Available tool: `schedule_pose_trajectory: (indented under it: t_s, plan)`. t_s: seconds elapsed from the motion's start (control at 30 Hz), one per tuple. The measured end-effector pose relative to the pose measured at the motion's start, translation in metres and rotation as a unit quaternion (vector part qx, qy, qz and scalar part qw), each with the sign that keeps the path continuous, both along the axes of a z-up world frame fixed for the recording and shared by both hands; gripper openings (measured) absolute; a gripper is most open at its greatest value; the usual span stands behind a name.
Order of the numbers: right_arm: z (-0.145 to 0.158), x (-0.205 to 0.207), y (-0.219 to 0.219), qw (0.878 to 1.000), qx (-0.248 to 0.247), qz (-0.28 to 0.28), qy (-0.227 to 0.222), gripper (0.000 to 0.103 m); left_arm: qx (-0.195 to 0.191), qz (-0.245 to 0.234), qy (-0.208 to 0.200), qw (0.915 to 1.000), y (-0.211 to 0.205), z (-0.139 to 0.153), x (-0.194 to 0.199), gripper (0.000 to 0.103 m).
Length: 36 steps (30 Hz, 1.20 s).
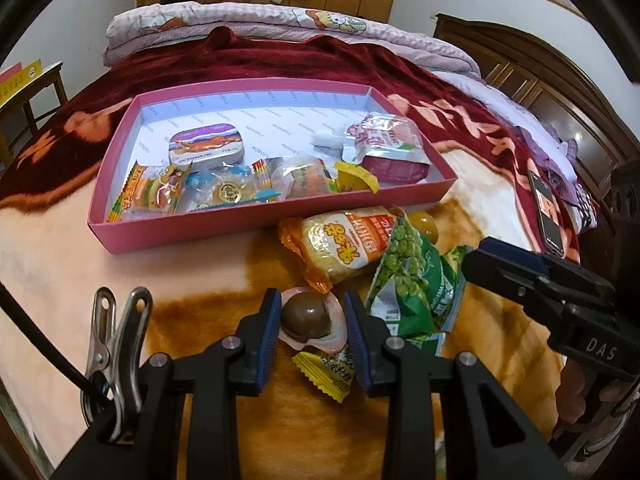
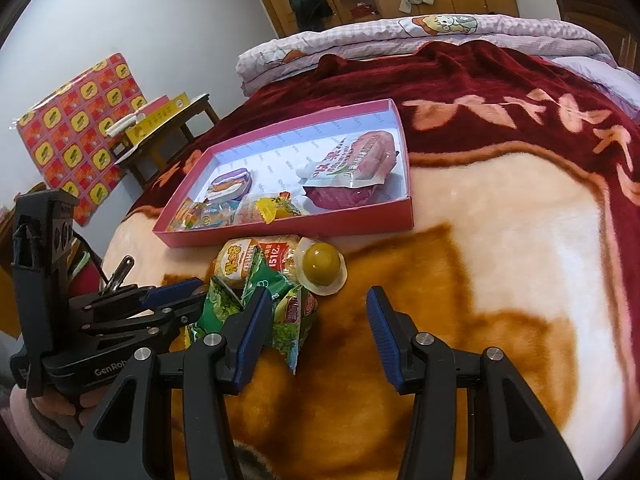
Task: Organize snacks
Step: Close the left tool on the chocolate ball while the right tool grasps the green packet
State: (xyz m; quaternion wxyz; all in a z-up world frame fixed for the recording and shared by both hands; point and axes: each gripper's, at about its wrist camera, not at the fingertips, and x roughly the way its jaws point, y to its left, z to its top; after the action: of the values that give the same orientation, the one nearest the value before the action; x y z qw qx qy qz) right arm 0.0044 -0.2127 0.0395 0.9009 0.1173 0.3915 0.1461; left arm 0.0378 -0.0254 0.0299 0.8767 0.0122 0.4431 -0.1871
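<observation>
On the blanket (image 1: pixel 120 264), at 6 o'clock from the pink box (image 1: pixel 256 216), the left gripper (image 1: pixel 308 334) is clamped on a brown ball snack (image 1: pixel 306 316). The right gripper (image 2: pixel 316 336) holds nothing, its jaws apart, with green snack bags (image 2: pixel 240 300) at its 10 o'clock.

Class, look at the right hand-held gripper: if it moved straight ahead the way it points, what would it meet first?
Probably bare blanket: the right hand-held gripper has open jaws and nothing between them; the snack pile lies just left of its line, though depth is unclear.
</observation>
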Motion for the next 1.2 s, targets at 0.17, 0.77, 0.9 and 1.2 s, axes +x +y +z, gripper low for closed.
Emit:
schedule_pose_trajectory:
  t_s: [0.17,0.77,0.9,1.2]
  plan:
    - [0.001,-0.001,0.004,1.0,-0.002,0.007,0.0,0.051,-0.005,0.001,-0.009,1.0,0.005,0.006,-0.004,0.033]
    - [-0.009,0.006,0.023,0.999,0.006,0.03,0.024,0.051,-0.017,0.036,-0.029,0.9988,0.033,0.015,-0.008,0.033]
    - [-0.011,0.009,0.025,0.999,0.01,0.027,0.026,0.051,-0.02,0.035,-0.028,0.9988,0.034,0.014,-0.007,0.033]
    - [-0.013,0.01,0.023,0.999,0.02,0.022,0.029,0.044,-0.023,0.038,-0.029,0.9986,0.035,0.014,-0.007,0.033]
